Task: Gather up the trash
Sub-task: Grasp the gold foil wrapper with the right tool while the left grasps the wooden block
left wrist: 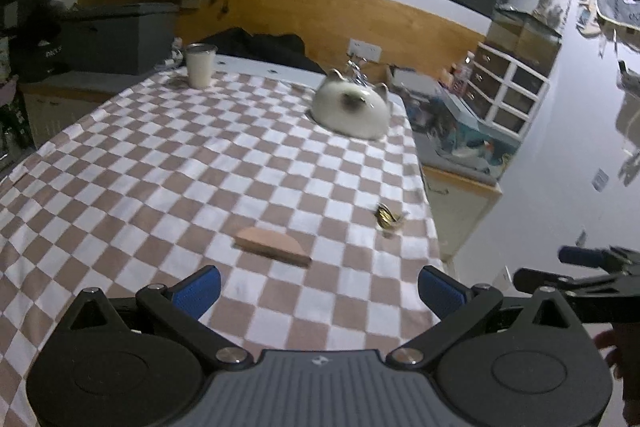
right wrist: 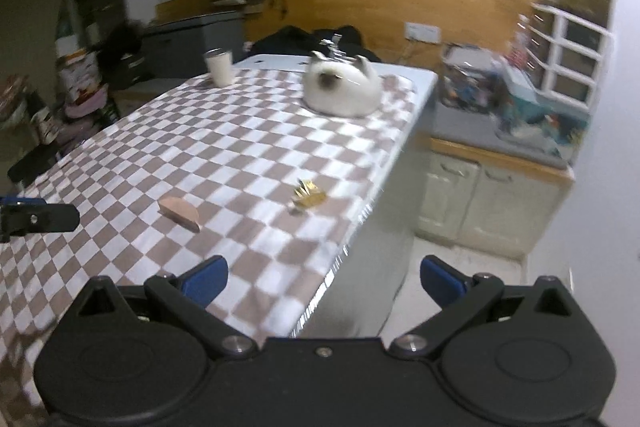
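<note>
Approach step, nothing grasped: left gripper [left wrist: 319, 289] and right gripper [right wrist: 323, 279] both gaped empty. Crumpled gold foil wrapper [right wrist: 307, 193] lay ahead of right; next move probably reaching over it.

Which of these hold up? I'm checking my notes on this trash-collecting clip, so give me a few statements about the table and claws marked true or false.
1. Both claws are open and hold nothing. True: the left claw and right claw stand with fingers spread and empty.
2. The gold wrapper lies near the table's right edge. True.
3. The gold wrapper is inside the cat-shaped bowl. False: it lies on the checkered cloth, well apart from the bowl.
4. The white cup lies tipped over. False: it stands upright at the far side.
5. The pinkish half-round piece lies nearer the claws than the bowl does. True.
</note>
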A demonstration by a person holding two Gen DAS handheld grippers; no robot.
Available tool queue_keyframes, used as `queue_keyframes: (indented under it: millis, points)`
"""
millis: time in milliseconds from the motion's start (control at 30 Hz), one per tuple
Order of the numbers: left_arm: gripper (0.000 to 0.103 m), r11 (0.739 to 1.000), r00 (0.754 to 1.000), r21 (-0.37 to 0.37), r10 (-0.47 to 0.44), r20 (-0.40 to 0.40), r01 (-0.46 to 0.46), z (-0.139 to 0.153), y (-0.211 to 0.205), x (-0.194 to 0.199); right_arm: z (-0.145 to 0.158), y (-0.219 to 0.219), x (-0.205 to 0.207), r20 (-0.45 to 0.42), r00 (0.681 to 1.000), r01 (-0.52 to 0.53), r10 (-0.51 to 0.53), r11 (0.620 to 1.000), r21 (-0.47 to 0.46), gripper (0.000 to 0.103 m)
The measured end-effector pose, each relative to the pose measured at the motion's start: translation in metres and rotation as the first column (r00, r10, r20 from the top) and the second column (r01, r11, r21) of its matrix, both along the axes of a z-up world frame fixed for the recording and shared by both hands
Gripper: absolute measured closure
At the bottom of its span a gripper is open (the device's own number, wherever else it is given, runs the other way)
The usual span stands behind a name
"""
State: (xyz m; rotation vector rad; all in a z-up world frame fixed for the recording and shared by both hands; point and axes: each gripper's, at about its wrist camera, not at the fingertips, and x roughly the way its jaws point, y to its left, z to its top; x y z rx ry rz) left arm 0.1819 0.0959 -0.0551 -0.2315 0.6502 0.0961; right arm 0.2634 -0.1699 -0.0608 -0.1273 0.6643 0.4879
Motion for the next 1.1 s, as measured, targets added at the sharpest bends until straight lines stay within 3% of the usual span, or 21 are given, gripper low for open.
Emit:
queue_keyframes:
  millis: [133,233,267,400,500,700,900,1000,1100]
  points:
    - [0.0,0.997,0.999,0.077,0.027,0.044,-0.03,-0.006,0.006,0.009,-0.01,0.025,0.034,0.035,0.994,-0.106,0.108,0.993,-0.05,0.0]
    - [0.0,0.996,0.999,0.077,0.039,0.034,-0.042,-0.013,0.012,0.021,-0.023,0.041,0.06,0.058,0.979,-0.188,0.194,0.977,-0.101,0.004]
    - [0.0,0.996,0.999,0.077,0.04,0.029,-0.042,-0.017,0.014,0.025,-0.03,0.048,0.069,0.071,0.969,-0.227,0.237,0.965,-0.134,0.009]
    - [0.0,0.996,0.999,0.078,0.047,-0.006,-0.047,-0.034,0.02,0.043,-0.054,0.065,0.102,0.105,0.907,-0.368,0.407,0.89,-0.268,0.013]
    - [0.0,0.996,0.998,0.064,0.062,-0.03,-0.06,-0.046,0.025,0.055,-0.068,0.071,0.129,0.074,0.859,-0.465,0.506,0.833,-0.3,0.017]
    - [0.0,0.995,0.992,0.077,0.075,-0.102,-0.067,-0.071,0.027,0.078,-0.087,0.078,0.182,-0.02,0.781,-0.606,0.624,0.75,-0.264,0.028]
    - [0.0,0.994,0.988,0.108,0.043,-0.147,-0.028,-0.093,0.027,0.097,-0.099,0.085,0.207,-0.079,0.699,-0.708,0.711,0.672,-0.219,0.036]
    - [0.0,0.994,0.987,0.111,0.036,-0.155,-0.019,-0.101,0.03,0.105,-0.101,0.089,0.215,-0.098,0.668,-0.741,0.738,0.648,-0.175,0.039]
    - [0.0,0.994,0.987,0.106,0.032,-0.157,-0.015,-0.106,0.034,0.111,-0.103,0.092,0.223,-0.121,0.658,-0.753,0.744,0.649,-0.109,0.046]
